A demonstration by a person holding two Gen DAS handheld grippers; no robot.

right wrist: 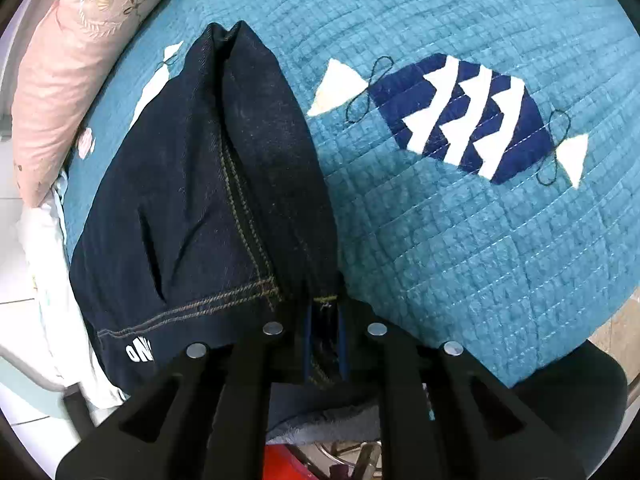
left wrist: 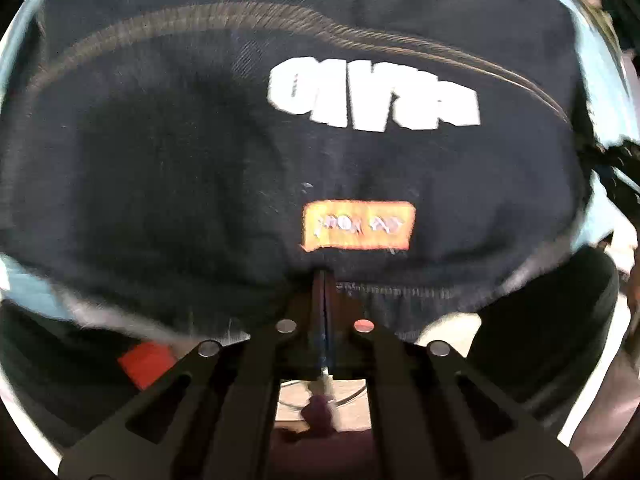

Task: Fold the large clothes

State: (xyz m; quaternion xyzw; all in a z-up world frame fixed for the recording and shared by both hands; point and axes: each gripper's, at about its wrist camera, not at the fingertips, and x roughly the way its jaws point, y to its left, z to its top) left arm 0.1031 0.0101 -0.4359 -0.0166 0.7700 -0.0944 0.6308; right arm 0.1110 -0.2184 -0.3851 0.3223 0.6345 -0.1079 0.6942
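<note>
Underneath, teal quilted bedspread [right wrist: 460, 240], pink pillow [right wrist: 68, 64], dark jeans [right wrist: 192, 208].

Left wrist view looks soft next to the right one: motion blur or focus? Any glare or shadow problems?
Left wrist: smeared, looks like motion blur; the white lettering and orange label on the dark jeans streak, with a dark shadow at left. Right wrist: sharp; stitching on the jeans and quilt is crisp, no glare. Both bow with fisheye distortion.

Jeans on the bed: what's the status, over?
Left gripper shut on jeans edge. Right gripper shut on jeans hem. Teal quilt beneath; pink pillow alongside, not blocking.
</note>
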